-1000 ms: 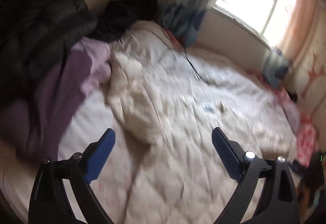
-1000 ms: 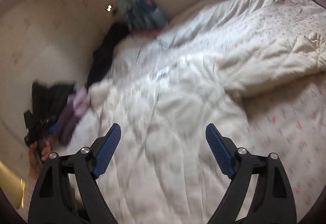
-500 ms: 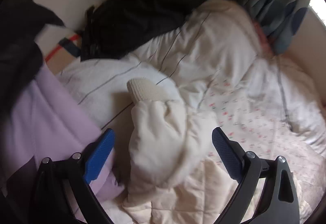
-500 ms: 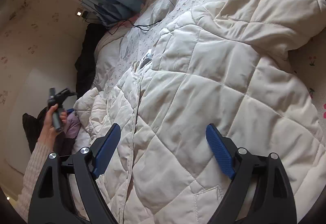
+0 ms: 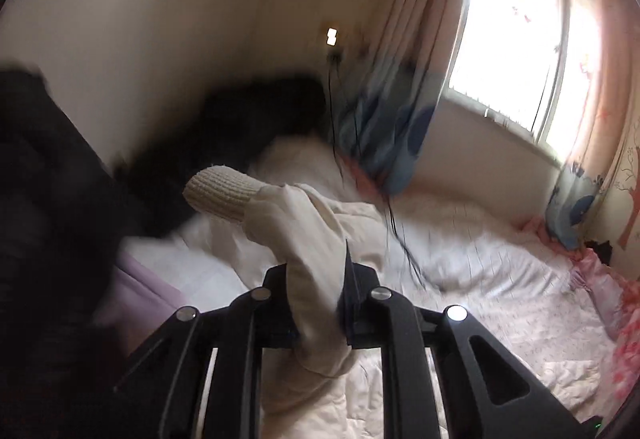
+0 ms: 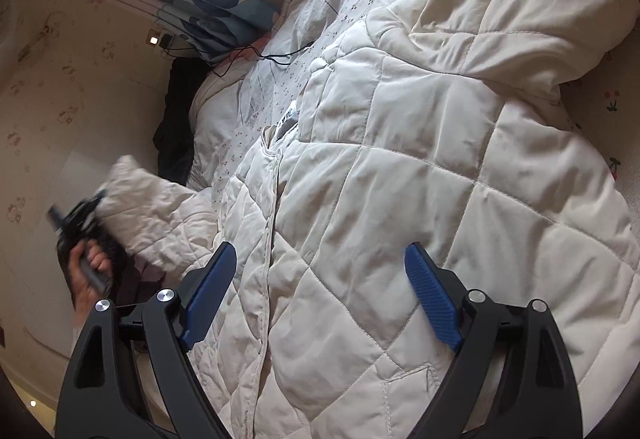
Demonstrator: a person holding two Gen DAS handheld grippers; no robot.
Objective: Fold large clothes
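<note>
A cream quilted coat point(image 6: 400, 159) lies spread on the bed, collar tag toward the wall. My left gripper point(image 5: 316, 303) is closing, its jaws pinching the coat's sleeve point(image 5: 304, 239), which is raised off the bed. The sleeve's ribbed knit cuff point(image 5: 220, 195) sticks out past the fingers to the left. The right wrist view shows that same gripper point(image 6: 80, 223), blurred, in a person's hand point(image 6: 88, 271) at the left with the sleeve lifted. My right gripper point(image 6: 320, 255) hovers open just above the coat's body, nothing between its fingers.
Black clothes point(image 5: 240, 127) are piled against the wall at the bed's head. A purple garment point(image 5: 136, 287) lies to the left. A black cable point(image 5: 396, 231) trails across the cherry-print sheet point(image 6: 304, 39). A blue-patterned curtain point(image 5: 392, 127) hangs by the window point(image 5: 520, 39); pink bedding point(image 5: 616, 311) lies far right.
The left gripper went from wide open to clamped on the cream sleeve and lifted it up. The right gripper sank toward the coat earlier and has since held still, open.
</note>
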